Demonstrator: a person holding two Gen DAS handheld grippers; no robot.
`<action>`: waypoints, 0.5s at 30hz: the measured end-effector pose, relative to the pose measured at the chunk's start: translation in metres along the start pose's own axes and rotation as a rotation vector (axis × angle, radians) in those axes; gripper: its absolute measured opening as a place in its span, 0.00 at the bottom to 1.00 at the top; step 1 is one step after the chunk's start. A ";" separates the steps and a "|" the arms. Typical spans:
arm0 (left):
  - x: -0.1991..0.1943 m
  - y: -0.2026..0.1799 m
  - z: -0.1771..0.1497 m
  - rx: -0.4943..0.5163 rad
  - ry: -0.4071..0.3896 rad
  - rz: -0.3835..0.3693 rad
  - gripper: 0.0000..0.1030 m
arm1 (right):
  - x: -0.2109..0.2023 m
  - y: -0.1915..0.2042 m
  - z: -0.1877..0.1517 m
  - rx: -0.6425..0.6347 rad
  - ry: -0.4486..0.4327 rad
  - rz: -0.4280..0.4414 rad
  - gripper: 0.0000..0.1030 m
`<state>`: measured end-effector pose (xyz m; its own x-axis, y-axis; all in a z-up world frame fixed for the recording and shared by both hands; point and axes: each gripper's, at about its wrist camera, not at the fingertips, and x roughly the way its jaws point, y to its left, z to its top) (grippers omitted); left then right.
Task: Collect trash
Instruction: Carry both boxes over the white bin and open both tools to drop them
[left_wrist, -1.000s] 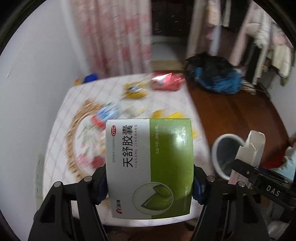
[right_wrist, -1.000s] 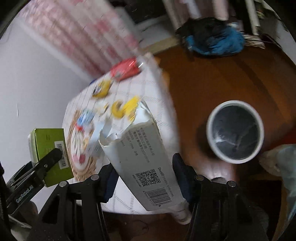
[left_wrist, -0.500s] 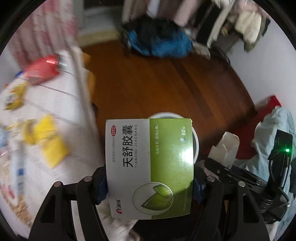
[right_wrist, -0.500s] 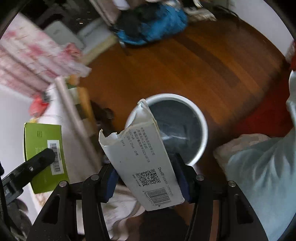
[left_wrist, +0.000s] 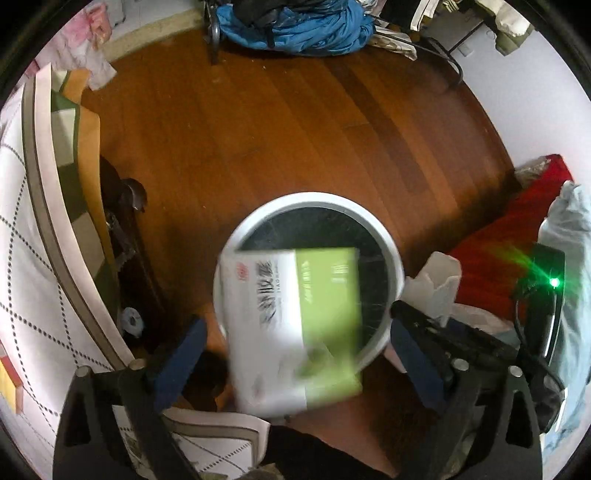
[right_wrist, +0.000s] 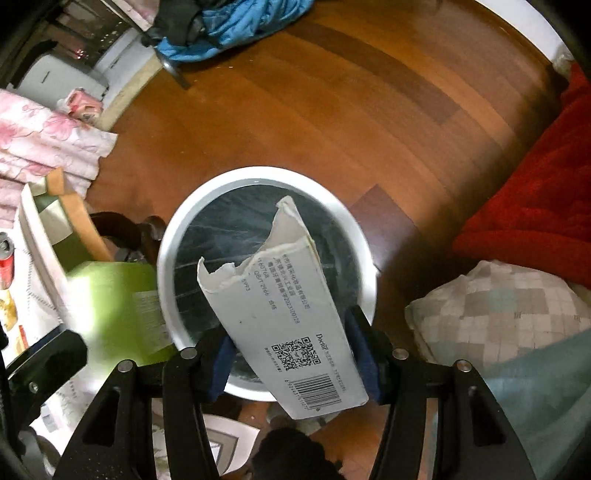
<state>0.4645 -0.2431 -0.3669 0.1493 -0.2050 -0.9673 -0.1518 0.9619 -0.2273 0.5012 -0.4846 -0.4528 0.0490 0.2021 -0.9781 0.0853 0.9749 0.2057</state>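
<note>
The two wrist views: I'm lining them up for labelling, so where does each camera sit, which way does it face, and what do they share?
Left wrist: on the left gripper, looking down at the white bin; its open fingers flank a blurred green box.
Right wrist: on the right gripper, looking down; its fingers clamp a torn white carton.
Shared: the bin, wooden floor, blue bundle, green box.

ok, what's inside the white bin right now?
White bin: a dark liner is all that shows inside, no trash visible. The torn grey carton in the right gripper and the blurred green box cover part of the opening.
</note>
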 end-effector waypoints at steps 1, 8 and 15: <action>-0.001 0.000 0.000 0.007 -0.010 0.019 0.99 | 0.003 -0.001 -0.001 -0.001 0.007 -0.015 0.71; -0.007 0.001 -0.014 0.036 -0.068 0.127 0.99 | 0.000 0.002 -0.008 -0.041 -0.003 -0.111 0.94; -0.028 0.001 -0.023 0.055 -0.113 0.181 0.99 | -0.032 0.012 -0.020 -0.075 -0.047 -0.154 0.97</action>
<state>0.4381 -0.2407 -0.3425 0.2339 -0.0091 -0.9722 -0.1335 0.9902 -0.0414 0.4805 -0.4774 -0.4199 0.0875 0.0466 -0.9951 0.0213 0.9986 0.0486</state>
